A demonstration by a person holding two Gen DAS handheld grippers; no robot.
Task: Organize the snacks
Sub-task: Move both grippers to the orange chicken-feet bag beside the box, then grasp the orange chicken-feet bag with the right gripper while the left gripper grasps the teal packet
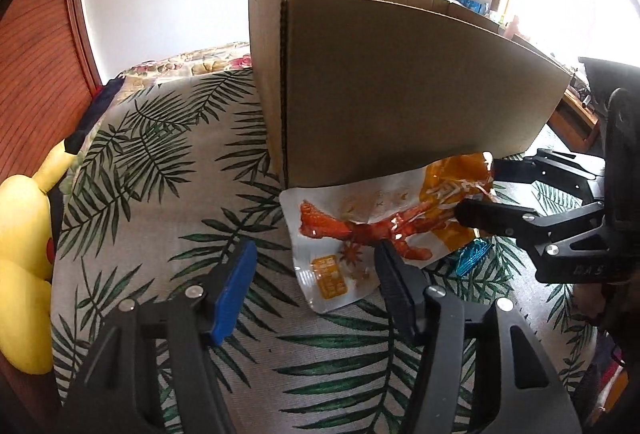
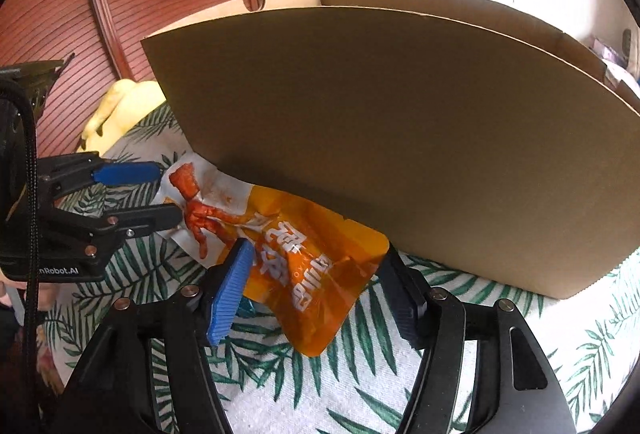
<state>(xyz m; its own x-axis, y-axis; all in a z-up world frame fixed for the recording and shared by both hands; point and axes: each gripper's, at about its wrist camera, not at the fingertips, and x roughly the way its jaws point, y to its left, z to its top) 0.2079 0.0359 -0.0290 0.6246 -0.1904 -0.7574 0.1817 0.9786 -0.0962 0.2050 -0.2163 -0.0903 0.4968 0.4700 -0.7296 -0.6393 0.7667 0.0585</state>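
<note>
A snack pouch [image 2: 304, 254] is laid on the surface [image 2: 460, 374] between the two hand-held grippers, directly before a cardboard box [image 2: 400, 138]; a plush toy [image 1: 24, 234] is set left of the left hand-held gripper [image 1: 316, 274].

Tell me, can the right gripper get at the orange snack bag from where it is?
Probably yes: the right gripper already straddles the orange snack bag, fingers open, and nothing lies between them.

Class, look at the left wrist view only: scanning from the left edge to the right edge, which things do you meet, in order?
Yellow plush toy → left gripper's blue ribbed finger pad → white and orange foil snack bag printed with a red chicken foot → small blue shiny wrapper → black right gripper at the bag's orange end.
</note>
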